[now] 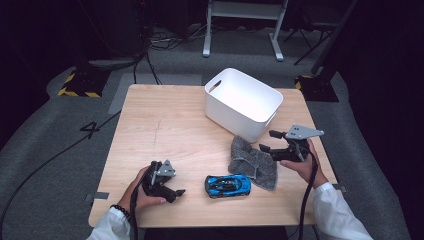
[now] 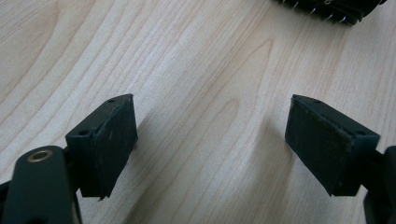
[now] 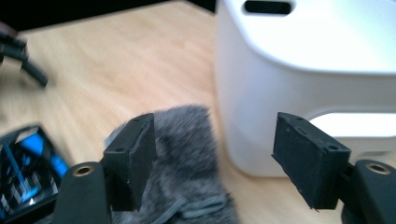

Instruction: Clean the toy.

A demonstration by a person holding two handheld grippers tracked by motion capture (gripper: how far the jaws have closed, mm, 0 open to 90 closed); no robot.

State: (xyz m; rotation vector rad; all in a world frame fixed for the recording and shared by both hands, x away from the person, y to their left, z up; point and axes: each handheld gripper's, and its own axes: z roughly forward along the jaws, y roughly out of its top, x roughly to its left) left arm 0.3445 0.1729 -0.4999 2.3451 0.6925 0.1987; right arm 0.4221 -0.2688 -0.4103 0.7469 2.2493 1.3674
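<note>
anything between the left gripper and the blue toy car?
Nothing: in the high view, bare light wooden tabletop separates the left gripper from the blue and black toy car. Its jaws stand open over bare wood.

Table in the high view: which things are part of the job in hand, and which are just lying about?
In the job:
- grey cloth, below the open right tongs
- blue toy car, beside the open left tongs
- white bin, likely

Lying about:
- cables on the floor
- white stand legs
</note>
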